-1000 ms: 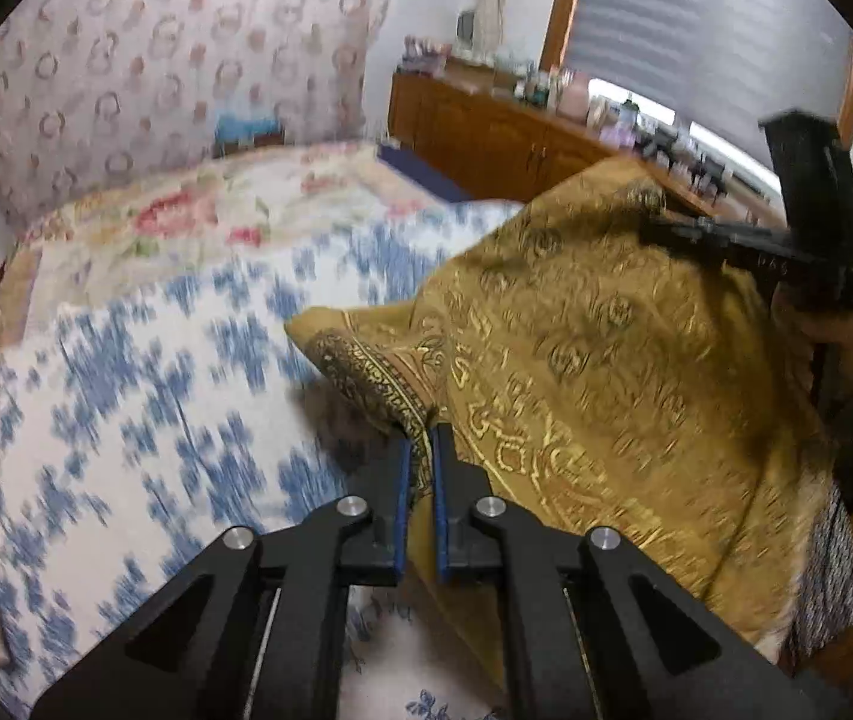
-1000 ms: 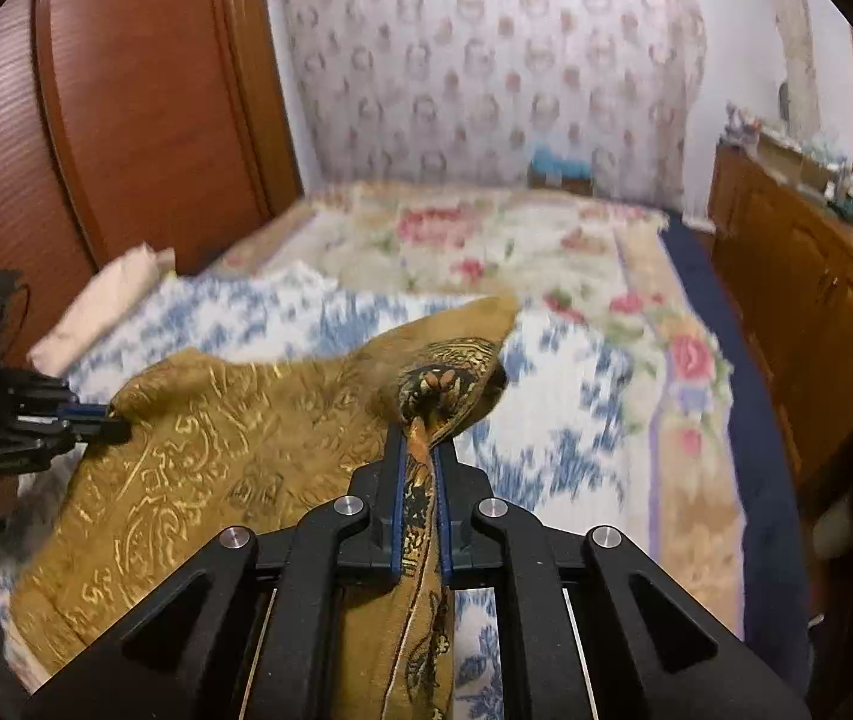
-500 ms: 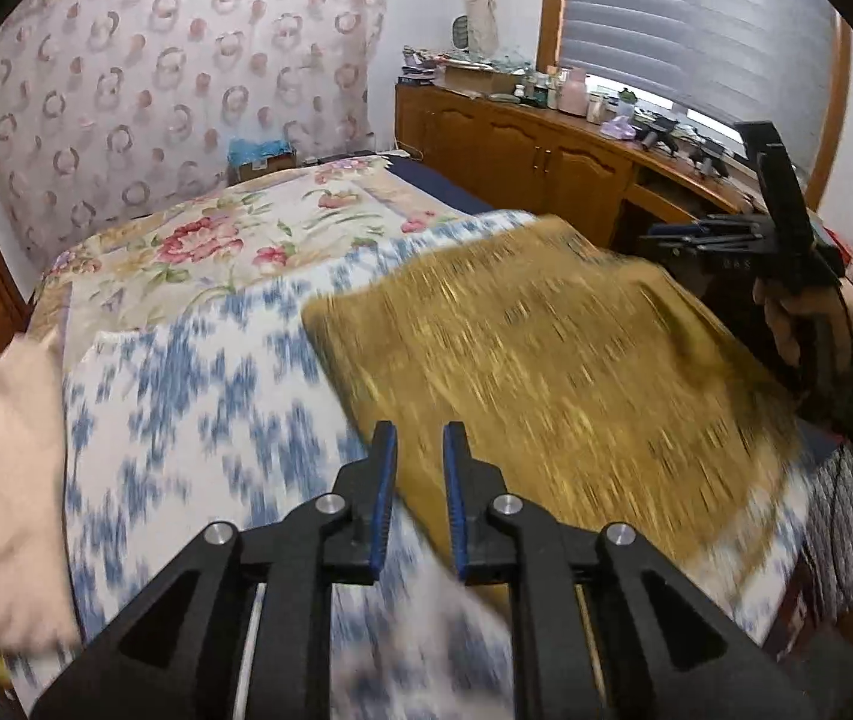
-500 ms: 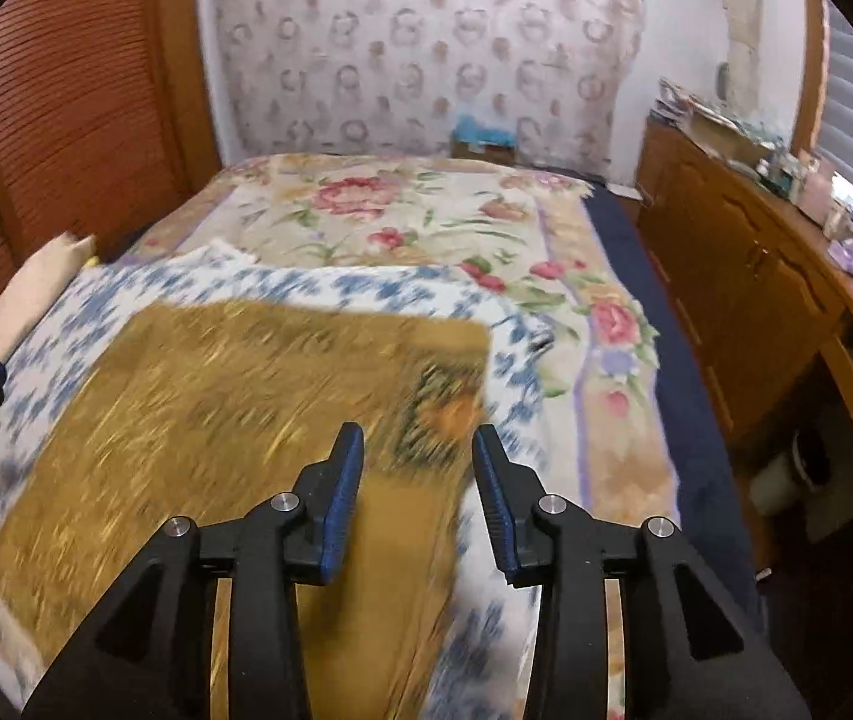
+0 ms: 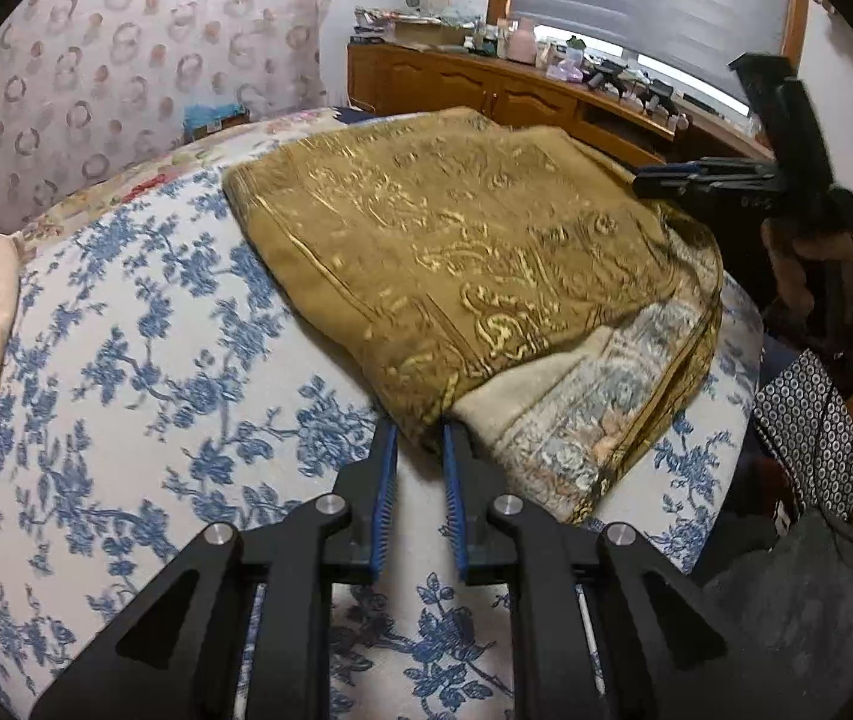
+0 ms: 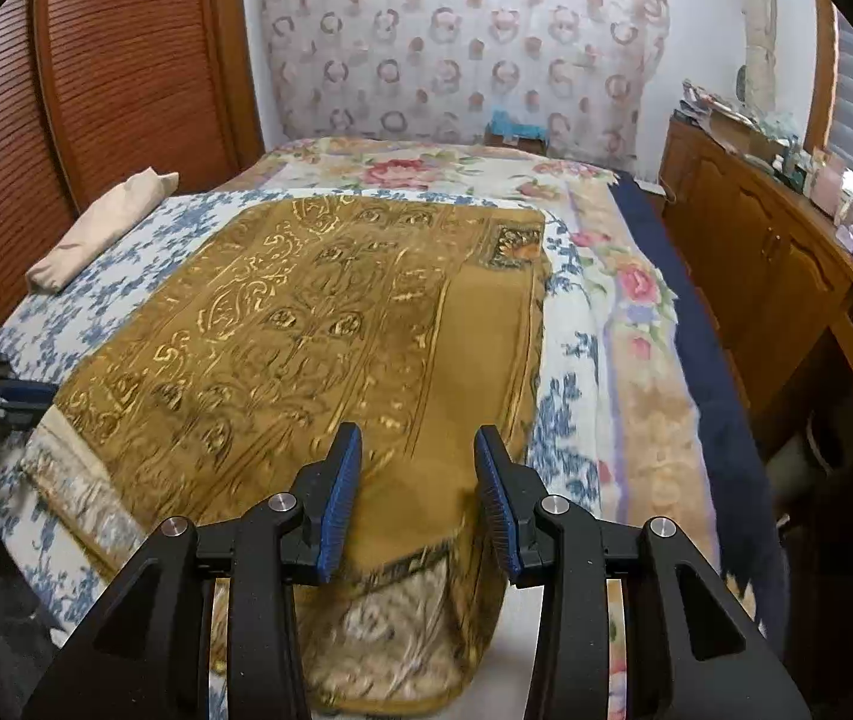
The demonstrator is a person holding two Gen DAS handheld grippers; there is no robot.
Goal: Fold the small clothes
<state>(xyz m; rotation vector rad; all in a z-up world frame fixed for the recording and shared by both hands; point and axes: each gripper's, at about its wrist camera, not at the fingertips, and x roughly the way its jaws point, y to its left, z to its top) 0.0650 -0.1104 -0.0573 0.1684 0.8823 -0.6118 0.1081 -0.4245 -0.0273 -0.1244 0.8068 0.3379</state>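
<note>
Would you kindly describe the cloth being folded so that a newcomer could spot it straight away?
Start at the bed, covered by a blue-and-white floral sheet. On it lies the mustard-gold cloth, folded flat with shiny gold scrollwork on top and a pale blue-grey underside peeking out at its near edge. The only other fabric piece nearby, a plain cream pillow, has no pattern at all.

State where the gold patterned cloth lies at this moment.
The gold patterned cloth lies folded on the blue-flowered bedspread, ahead of both open grippers. In the right wrist view the cream pillow is to its left and the wooden cabinets to its right.
</note>
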